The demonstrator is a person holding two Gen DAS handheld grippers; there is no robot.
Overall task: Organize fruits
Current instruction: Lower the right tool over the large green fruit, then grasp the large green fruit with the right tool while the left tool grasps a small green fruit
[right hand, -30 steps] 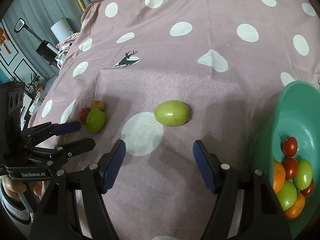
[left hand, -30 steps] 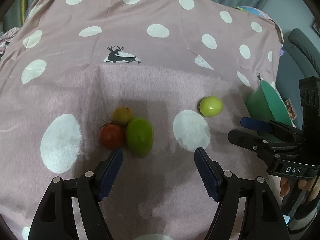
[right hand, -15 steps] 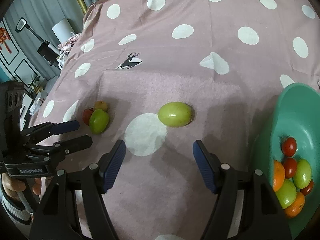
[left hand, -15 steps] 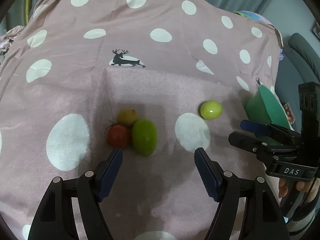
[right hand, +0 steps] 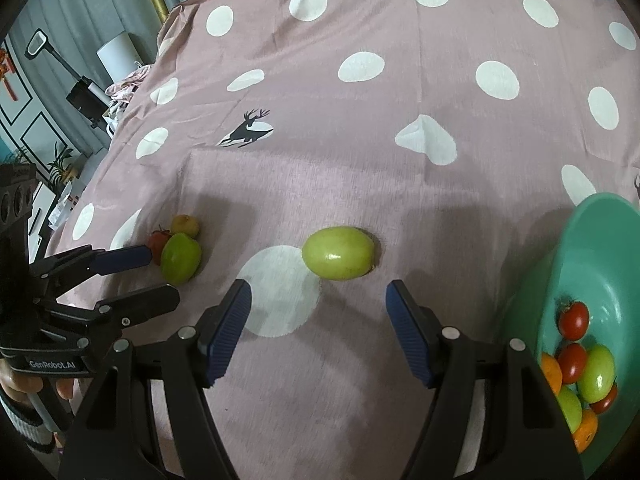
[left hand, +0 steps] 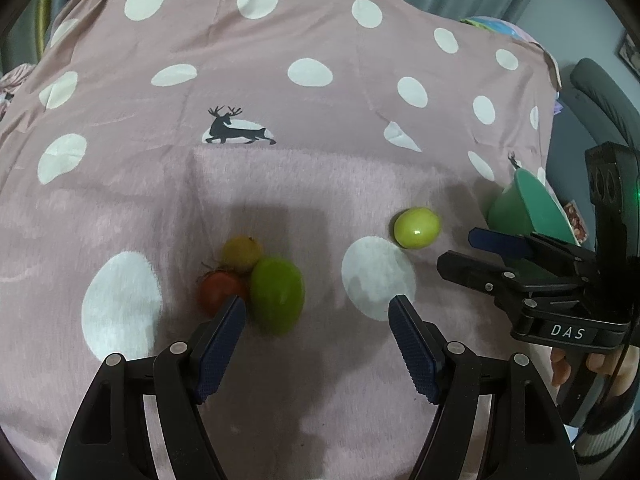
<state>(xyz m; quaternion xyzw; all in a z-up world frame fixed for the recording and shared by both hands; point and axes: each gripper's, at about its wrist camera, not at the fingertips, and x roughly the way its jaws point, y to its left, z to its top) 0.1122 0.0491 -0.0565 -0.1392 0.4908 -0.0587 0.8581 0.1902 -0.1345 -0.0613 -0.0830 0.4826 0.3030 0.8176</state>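
Hovering over pink cloth (right hand: pixel 360 152): right gripper (right hand: pixel 318 308) released, green fruit (right hand: pixel 338 253) at 12 o'clock; left gripper (left hand: pixel 316 312) likewise agape (empty).

a pink polka-dot cloth (left hand: pixel 320 184) with a deer print (left hand: pixel 236 128), grey curtains (right hand: pixel 72 12), a white lamp (right hand: pixel 118 54) beside it.

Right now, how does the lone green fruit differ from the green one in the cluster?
The lone green fruit lies by itself, touching nothing; the clustered green fruit sits against a red tomato and a yellowish fruit. The lone one is paler, yellow-green; the clustered one is deeper green. The lone one lies ahead of the right claw; the clustered one lies by the left claw. Both rest on the spotted cloth, outside the bowl.
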